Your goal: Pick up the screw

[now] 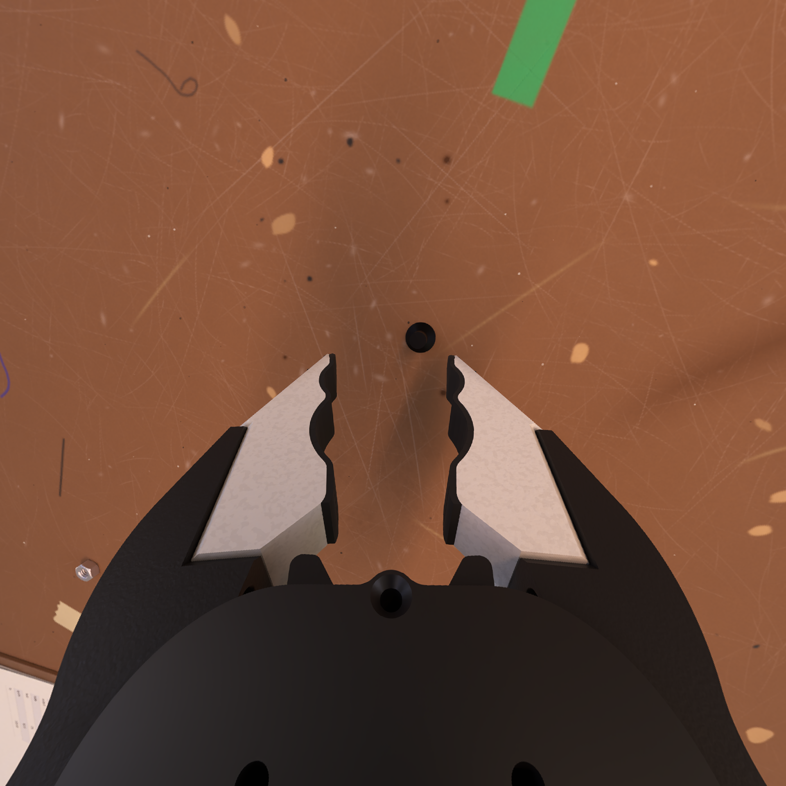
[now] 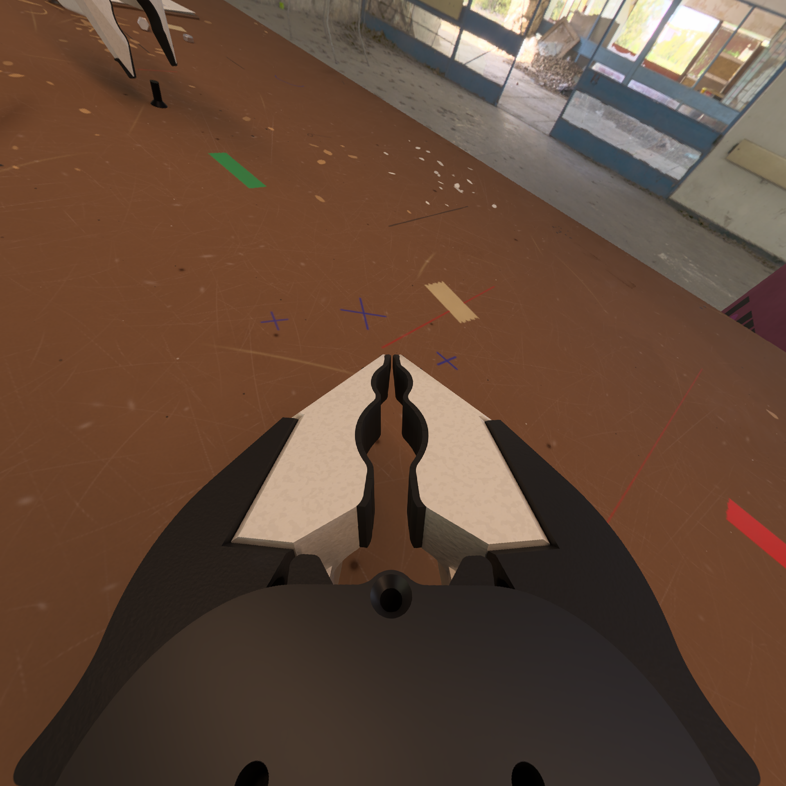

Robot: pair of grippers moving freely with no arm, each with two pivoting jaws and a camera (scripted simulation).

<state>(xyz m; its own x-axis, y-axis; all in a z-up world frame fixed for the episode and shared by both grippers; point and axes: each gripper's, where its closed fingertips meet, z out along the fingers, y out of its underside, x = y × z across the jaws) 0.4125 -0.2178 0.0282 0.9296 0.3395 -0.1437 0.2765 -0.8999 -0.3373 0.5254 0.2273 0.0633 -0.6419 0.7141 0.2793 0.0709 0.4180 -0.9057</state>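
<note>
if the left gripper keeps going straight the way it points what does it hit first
Probably the black screw, standing head down on the brown table just beyond the open left gripper, slightly nearer one fingertip; depth is unclear, so it may reach bare table.

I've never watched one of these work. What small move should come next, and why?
Probably lower the left hand-held gripper straight down. It is open above the black screw, which stands upright, head down, on the brown table, a little off-centre between the fingertips, not yet between them.

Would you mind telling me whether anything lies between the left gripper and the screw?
Nothing does. In the left wrist view only bare brown table separates the open left gripper from the black screw, which stands just beyond the fingertips.
</note>
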